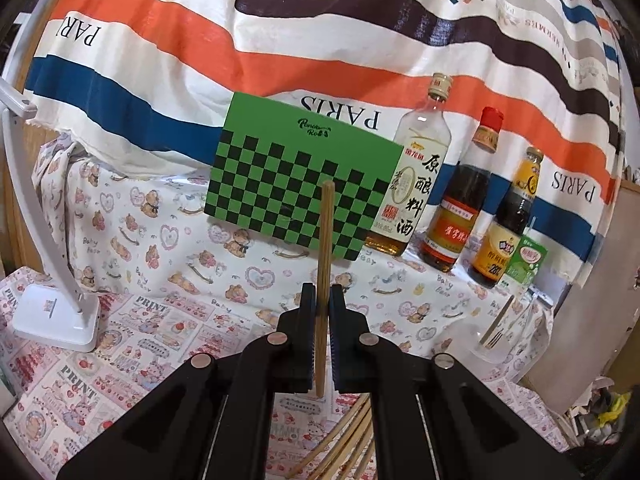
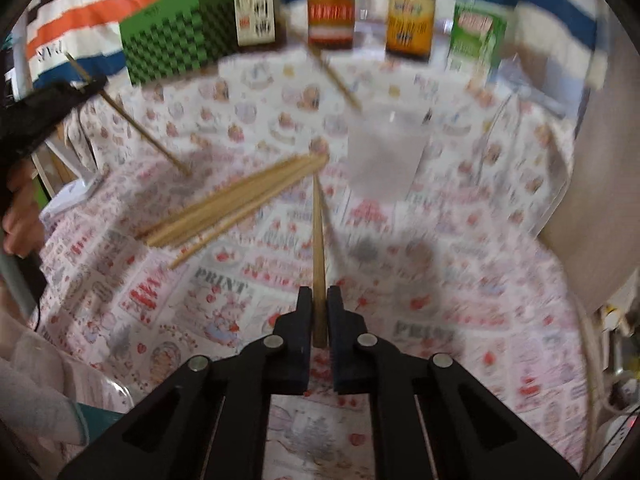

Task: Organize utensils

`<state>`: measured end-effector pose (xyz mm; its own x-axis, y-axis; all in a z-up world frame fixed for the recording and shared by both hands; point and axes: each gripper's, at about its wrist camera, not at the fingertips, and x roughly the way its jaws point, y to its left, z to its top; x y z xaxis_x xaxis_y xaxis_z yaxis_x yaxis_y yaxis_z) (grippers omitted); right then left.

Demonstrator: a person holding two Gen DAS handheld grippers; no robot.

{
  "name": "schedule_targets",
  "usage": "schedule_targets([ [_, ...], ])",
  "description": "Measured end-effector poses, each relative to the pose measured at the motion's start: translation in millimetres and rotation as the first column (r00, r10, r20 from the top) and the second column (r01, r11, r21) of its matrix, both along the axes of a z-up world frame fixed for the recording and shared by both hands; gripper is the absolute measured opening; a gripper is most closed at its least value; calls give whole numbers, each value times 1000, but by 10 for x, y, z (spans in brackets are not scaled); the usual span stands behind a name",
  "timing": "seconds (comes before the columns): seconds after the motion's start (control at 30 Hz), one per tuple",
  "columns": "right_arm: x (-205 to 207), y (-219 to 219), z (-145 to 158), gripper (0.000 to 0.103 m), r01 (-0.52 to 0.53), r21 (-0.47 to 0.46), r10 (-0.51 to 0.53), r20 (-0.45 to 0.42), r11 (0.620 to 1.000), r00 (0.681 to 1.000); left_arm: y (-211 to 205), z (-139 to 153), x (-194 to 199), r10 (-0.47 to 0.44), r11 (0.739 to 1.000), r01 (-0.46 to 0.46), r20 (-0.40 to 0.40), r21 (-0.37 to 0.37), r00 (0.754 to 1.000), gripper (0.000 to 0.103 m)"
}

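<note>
blurred: bottles (image 2: pixel 330 4) cut at top | carton (image 2: pixel 476 36) text unreadable

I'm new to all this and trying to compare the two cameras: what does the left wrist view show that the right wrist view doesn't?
Only the left wrist view shows the white lamp base and the bottles' necks and caps.

Only the right wrist view shows the loose chopstick pile whole, plus the left claw from outside, gripping its chopstick.

Both show a claw shut on one chopstick, the green checkered board, the bottles, the plastic cup.
</note>
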<state>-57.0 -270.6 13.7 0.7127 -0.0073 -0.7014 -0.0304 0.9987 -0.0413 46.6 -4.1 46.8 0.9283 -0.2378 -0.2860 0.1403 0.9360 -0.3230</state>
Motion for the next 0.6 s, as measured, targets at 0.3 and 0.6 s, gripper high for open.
schedule_targets([
  [0.3,-151,50,683,6,3,-21,3,295,1000,955,-15,-20,-1,10,1000,-10,2,-7,1000,5],
  [0.6,137,-12,971,6,14,79,-41,355,997,934,-70,146,-127,-49,999,49,74,12,996,5],
])
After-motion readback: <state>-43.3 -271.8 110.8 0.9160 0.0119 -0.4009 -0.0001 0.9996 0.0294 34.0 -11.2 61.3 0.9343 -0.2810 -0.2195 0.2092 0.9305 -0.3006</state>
